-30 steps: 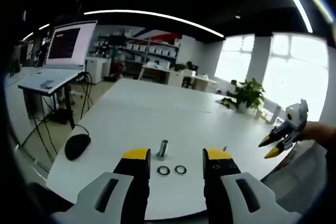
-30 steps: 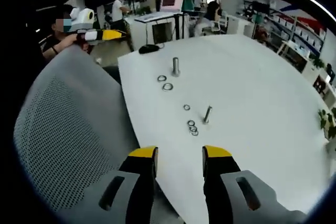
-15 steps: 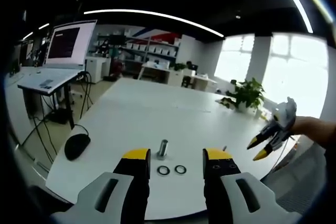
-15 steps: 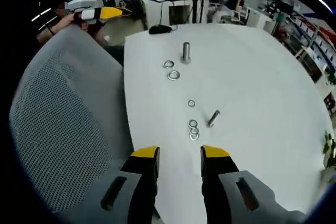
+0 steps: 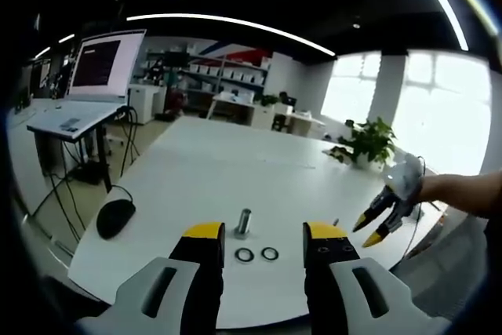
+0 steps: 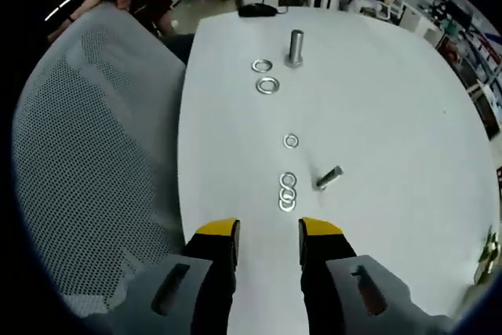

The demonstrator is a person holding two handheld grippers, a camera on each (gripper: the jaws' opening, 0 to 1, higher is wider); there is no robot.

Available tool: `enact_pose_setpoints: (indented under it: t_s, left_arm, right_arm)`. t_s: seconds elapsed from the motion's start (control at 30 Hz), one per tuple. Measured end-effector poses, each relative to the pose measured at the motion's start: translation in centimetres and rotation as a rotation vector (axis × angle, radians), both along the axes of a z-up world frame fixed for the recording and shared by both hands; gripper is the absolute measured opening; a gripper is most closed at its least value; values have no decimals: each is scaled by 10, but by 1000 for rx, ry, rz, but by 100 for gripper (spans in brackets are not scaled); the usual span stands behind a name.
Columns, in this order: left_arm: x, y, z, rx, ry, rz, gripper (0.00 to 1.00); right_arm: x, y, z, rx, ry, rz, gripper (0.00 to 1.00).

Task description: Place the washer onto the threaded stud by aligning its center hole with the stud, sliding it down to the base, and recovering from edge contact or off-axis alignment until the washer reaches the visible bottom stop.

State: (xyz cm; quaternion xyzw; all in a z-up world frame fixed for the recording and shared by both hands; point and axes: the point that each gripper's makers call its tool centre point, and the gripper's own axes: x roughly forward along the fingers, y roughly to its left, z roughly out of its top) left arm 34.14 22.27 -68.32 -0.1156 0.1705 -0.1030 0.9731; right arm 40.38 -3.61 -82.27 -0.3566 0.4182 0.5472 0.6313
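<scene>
In the left gripper view, the left gripper [image 5: 265, 242] hangs over the near edge of a white table [image 5: 227, 166], its yellow-tipped jaws set wide apart with nothing between them. Just past the tips a stud [image 5: 243, 223] stands upright, and two washers [image 5: 256, 254] lie side by side on the table in front of it, close together and apart from the stud. A black mouse [image 5: 114, 218] rests near the table's left edge. The right gripper [image 5: 377, 225] reaches in from the right, held in a hand above the table's far side, jaws parted. In the right gripper view, the right gripper [image 6: 267, 229] has open, empty jaws above the table, with three small rings [image 6: 287, 191] in a touching row just ahead and a small bolt [image 6: 329, 177] lying beside them. A mesh chair back [image 6: 94, 162] stands at the left.
</scene>
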Motion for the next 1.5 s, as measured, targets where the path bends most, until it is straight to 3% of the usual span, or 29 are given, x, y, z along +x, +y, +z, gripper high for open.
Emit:
enact_pose_setpoints:
  t_s: [0.17,0.63,0.9,1.2,1.5]
  left_arm:
    - [0,0,0,-1,0,1,38]
    - [1,2,-1,-6,-3,1,38]
    - [1,3,-2,-7,-2,2,38]
    - [1,2,-2,-7,2,2,37]
    - [1,3,-4,-7,8,3,37]
  right_arm:
    - [6,0,-8,-23,9,7,27]
    - [13,21,-26,-78,14,61,27]
    - [17,19,-40,-132,30,70,25]
    - [19,20,-45,-147,51,54,24]
    - [21,21,-46,-151,13,56,21]
